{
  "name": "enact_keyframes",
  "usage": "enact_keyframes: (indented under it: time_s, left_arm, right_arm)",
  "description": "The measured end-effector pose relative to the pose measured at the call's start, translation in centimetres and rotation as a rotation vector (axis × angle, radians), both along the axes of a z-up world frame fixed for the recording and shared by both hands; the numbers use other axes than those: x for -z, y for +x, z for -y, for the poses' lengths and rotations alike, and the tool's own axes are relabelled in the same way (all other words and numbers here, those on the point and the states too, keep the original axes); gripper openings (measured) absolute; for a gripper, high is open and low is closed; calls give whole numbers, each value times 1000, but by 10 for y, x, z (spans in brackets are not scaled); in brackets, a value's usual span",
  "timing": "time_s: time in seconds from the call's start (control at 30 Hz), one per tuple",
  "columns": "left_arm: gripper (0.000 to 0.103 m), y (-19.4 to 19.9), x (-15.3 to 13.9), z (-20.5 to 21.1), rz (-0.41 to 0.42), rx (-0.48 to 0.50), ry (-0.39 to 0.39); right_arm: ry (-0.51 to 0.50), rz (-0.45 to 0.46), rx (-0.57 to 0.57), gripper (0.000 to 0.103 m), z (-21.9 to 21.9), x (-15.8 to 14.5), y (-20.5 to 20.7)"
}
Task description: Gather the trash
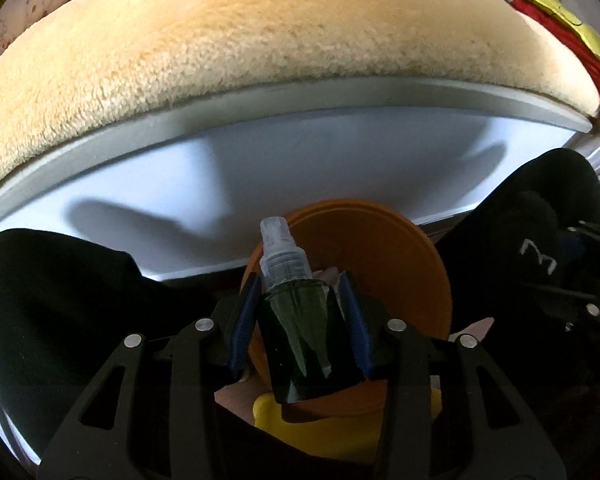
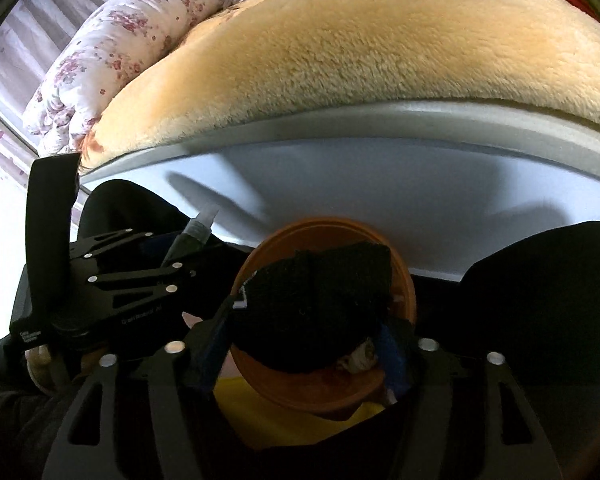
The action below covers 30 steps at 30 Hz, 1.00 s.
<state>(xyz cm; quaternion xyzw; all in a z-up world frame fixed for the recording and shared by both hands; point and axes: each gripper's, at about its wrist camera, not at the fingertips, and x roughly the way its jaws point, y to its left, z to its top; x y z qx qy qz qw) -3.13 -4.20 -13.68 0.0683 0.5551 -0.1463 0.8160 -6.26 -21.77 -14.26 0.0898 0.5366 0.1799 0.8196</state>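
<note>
A dark green spray bottle (image 1: 308, 340) with a clear cap stands tilted between the blue pads of my left gripper (image 1: 300, 280). A sliver of orange shows between the left pad and the bottle, so the grip looks slack. It hangs over an orange bin (image 1: 380, 264) that holds crumpled paper. Over the same bin (image 2: 406, 280), a black sock (image 2: 312, 304) with a white mark lies between the pads of my right gripper (image 2: 312, 320), which stand wide beside it. My left gripper (image 2: 172, 248) with the bottle appears at the left of the right wrist view.
Behind the bin is the white side of a bed (image 1: 260, 184) topped by a cream fleece blanket (image 1: 260, 60) and a floral quilt (image 2: 132, 40). A person's dark-clad legs (image 1: 40, 300) flank the bin. Something yellow (image 2: 284, 412) sits under the bin.
</note>
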Motion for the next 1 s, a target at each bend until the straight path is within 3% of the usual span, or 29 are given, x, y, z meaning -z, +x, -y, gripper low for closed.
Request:
enact_keyframes:
  time_s: [0.03,0.07,0.33,0.63,0.8,0.9,1.0]
  left_arm:
    - [59,1,2,0,-6,-7,9]
    - [63,2,3,0,-7,-14,14]
    - [64,1,6,-4,-17,-30,-1]
    - [71,-4,-2,-8,5,-58,-30]
    - [71,-10,-22,-14,91,-75,-34]
    - [72,-13,-45,-17,185,-85,-36]
    - [87,-16,-76,-20,303,-120,-52]
  right_arm:
    - [2,-2,5,73,1,0,0]
    - [6,-2,10,73,1,-1,0]
    - [10,17,35,74,5,-8,-3]
    - [-25,80,67,87,12,-22,-17]
    - [-31,178,147,98,16,-50,-25]
    - [-28,271,230,98,21,-74,-26]
    - [-56,339,320,98,21,-93,-26]
